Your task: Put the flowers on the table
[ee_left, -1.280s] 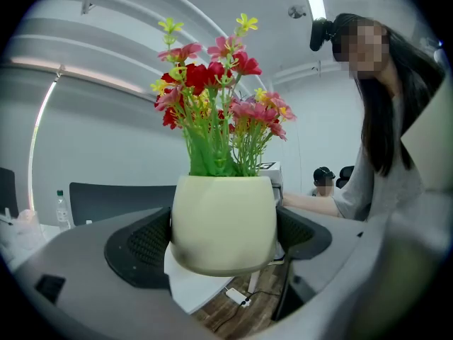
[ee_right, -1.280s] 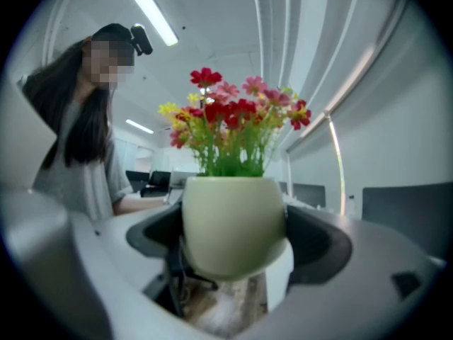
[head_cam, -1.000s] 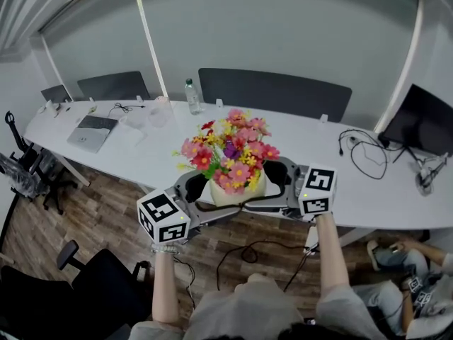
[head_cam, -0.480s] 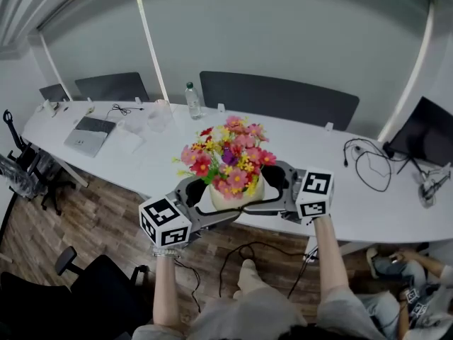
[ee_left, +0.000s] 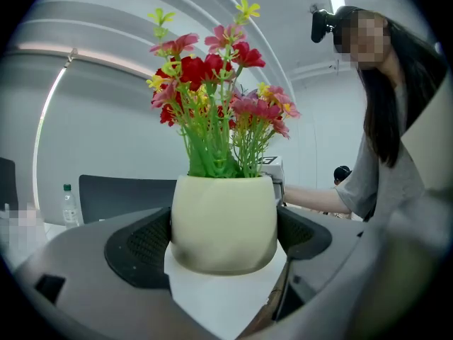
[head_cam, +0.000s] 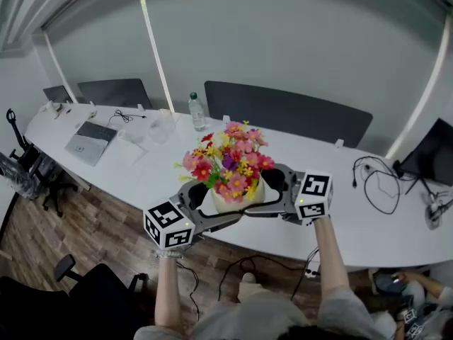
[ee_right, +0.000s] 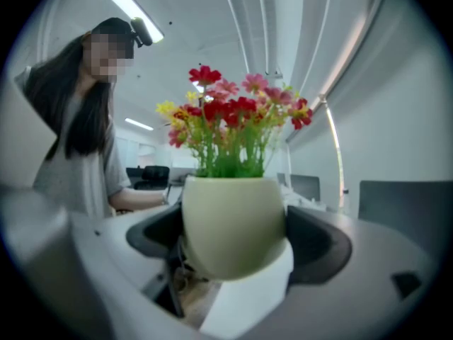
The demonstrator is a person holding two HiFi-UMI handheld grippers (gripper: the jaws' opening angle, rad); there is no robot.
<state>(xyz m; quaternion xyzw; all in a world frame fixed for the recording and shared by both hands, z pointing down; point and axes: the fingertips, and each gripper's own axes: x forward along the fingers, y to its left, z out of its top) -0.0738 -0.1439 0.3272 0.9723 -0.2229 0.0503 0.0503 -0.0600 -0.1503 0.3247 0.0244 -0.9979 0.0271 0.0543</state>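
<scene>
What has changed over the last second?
The flower pot has been carried forward, farther in over the near edge of the table. Nothing was let go: the left gripper and right gripper stay clamped on the pot from opposite sides.

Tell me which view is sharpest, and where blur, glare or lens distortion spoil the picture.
Head view: sharp overall, but the wide lens bends the table edge into a curve. Left gripper view: the pot is crisp; dark vignette in the corners. Right gripper view: softest, pot and flowers look blurred, and a ceiling light glares at top left.
</scene>
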